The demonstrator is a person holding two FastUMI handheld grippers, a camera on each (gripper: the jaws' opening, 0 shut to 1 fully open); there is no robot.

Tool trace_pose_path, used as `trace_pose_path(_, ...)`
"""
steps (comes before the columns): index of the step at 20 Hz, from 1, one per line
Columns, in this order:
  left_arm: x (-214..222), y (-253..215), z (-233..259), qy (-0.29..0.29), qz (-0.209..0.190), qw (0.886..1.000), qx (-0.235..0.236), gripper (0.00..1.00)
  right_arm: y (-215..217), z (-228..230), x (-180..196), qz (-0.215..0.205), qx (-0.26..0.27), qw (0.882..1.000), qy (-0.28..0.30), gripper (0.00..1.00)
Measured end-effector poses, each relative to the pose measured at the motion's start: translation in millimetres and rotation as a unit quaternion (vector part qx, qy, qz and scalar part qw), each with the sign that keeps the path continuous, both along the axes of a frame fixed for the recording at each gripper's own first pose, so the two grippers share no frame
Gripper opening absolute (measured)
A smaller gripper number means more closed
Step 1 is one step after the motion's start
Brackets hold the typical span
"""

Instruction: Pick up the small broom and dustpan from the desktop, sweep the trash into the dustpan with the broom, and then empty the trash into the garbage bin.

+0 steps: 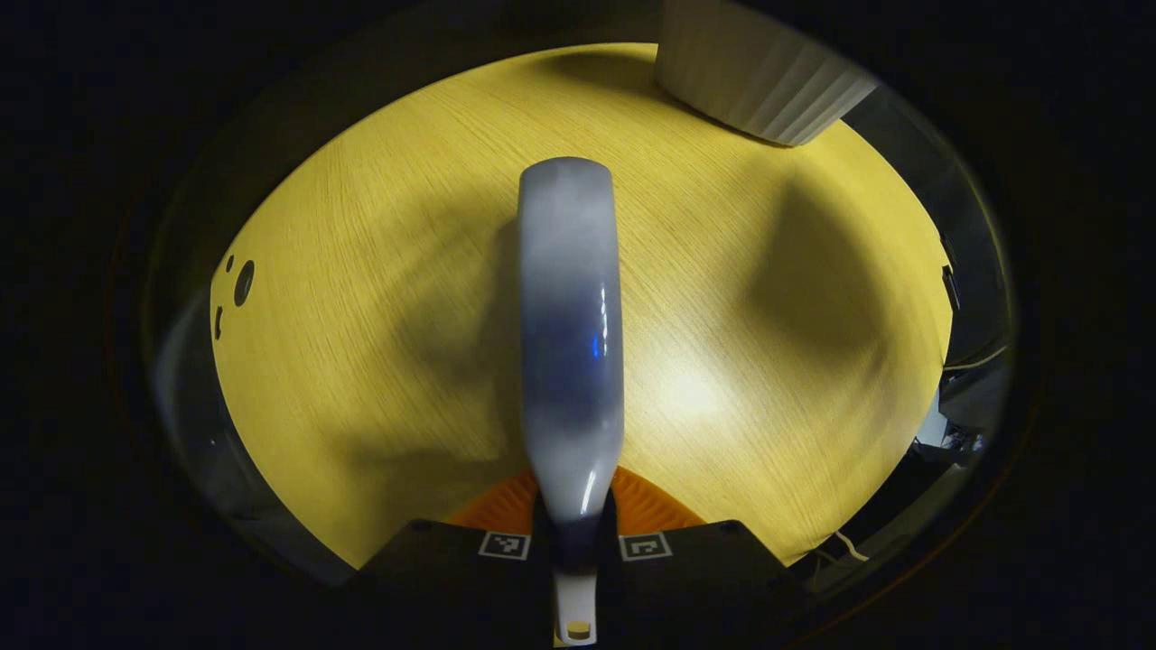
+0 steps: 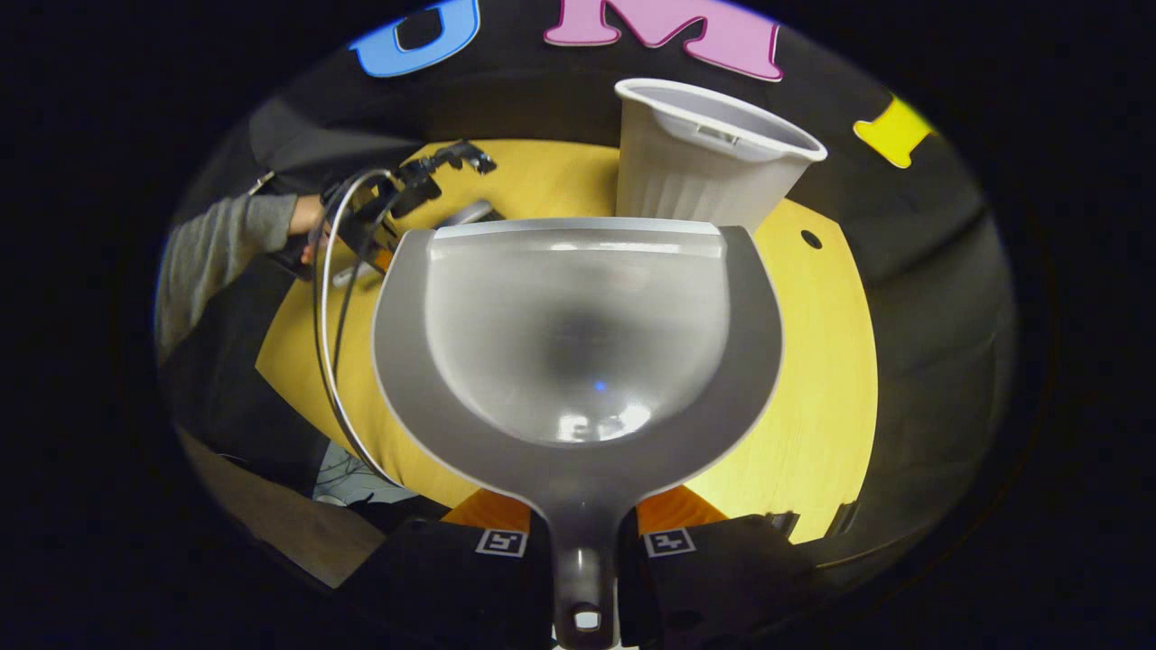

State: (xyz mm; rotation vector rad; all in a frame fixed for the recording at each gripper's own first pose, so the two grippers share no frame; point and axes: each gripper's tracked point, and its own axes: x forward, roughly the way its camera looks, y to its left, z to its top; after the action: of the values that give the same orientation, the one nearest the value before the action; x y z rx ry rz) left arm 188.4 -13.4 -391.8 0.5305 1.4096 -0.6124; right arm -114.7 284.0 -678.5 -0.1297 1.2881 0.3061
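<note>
The small broom [image 1: 569,316], white with a grey band, runs straight ahead from my left gripper [image 1: 573,515], which is shut on its narrow end above the yellow desktop [image 1: 361,271]. In the right gripper view, my right gripper [image 2: 582,524] is shut on the handle of the grey dustpan [image 2: 578,334]. The pan is held level over the desktop [image 2: 822,379] and its bowl looks empty. The white ribbed garbage bin [image 2: 704,171] stands just beyond the pan's front edge; in the left gripper view the bin [image 1: 759,72] is at the far right. The left gripper [image 2: 406,190] is seen far left, held by a hand.
A grey sleeve [image 2: 217,248] and a looping cable [image 2: 327,298] lie along the table's left side. Small round holes pierce the desktop near its edges [image 1: 244,282] [image 2: 811,239]. Dark floor and clutter lie past the table's right edge [image 1: 957,424].
</note>
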Motion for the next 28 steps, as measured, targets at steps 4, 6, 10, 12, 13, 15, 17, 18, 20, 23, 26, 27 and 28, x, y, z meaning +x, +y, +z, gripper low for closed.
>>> trace_pose_path(4,0.9,-0.1,-0.1,0.004,-0.005,1.0,0.003,0.21,-0.1,-61.9,-3.6,-0.007,-0.035,0.999,0.018,0.32)
trace_pose_path(6,1.8,0.6,-0.8,0.004,-0.008,1.0,0.005,0.21,3.8,-83.9,2.2,-0.019,-0.041,0.999,0.025,0.32)
trace_pose_path(10,1.4,-0.1,-0.5,0.002,0.001,1.0,0.003,0.21,2.8,-111.7,12.4,-0.022,-0.058,0.997,0.035,0.31)
trace_pose_path(12,1.5,-0.4,0.0,0.002,0.005,1.0,0.006,0.22,1.8,-122.8,14.7,-0.022,-0.056,0.997,0.047,0.32)
trace_pose_path(13,1.8,-1.2,0.0,0.003,0.007,1.0,0.008,0.21,2.2,-126.8,13.8,-0.021,-0.053,0.997,0.055,0.32)
trace_pose_path(15,1.9,-2.0,-0.2,0.005,0.01,1.0,0.012,0.21,2.9,-133.6,16.1,-0.016,-0.047,0.997,0.061,0.32)
trace_pose_path(17,1.4,-2.6,-0.1,0.004,0.021,1.0,0.016,0.21,1.8,-138.0,19.4,-0.009,-0.041,0.997,0.062,0.33)
trace_pose_path(18,0.4,-3.7,0.1,0.003,0.027,0.999,0.017,0.21,1.1,-140.7,21.9,-0.006,-0.037,0.997,0.063,0.33)
trace_pose_path(20,-0.3,-5.1,0.9,0.003,0.039,0.999,0.023,0.21,-3.5,-148.9,24.8,0.003,-0.038,0.997,0.065,0.39)
trace_pose_path(23,-1.0,-5.7,1.6,0.007,0.045,0.998,0.038,0.21,-4.3,-156.8,28.5,0.011,-0.027,0.997,0.066,0.34)
trace_pose_path(26,-1.7,-7.0,0.9,0.006,0.052,0.998,0.044,0.21,-4.0,-163.2,29.5,0.009,-0.02,0.997,0.074,0.35)
trace_pose_path(27,-1.9,-7.5,1.2,0.005,0.055,0.997,0.044,0.21,-4.9,-164.3,26.8,0.014,-0.022,0.997,0.078,0.35)
trace_pose_path(28,-3.4,-8.6,1.4,0.005,0.054,0.997,0.045,0.21,-4.7,-164.4,26.8,0.017,-0.02,0.997,0.078,0.36)
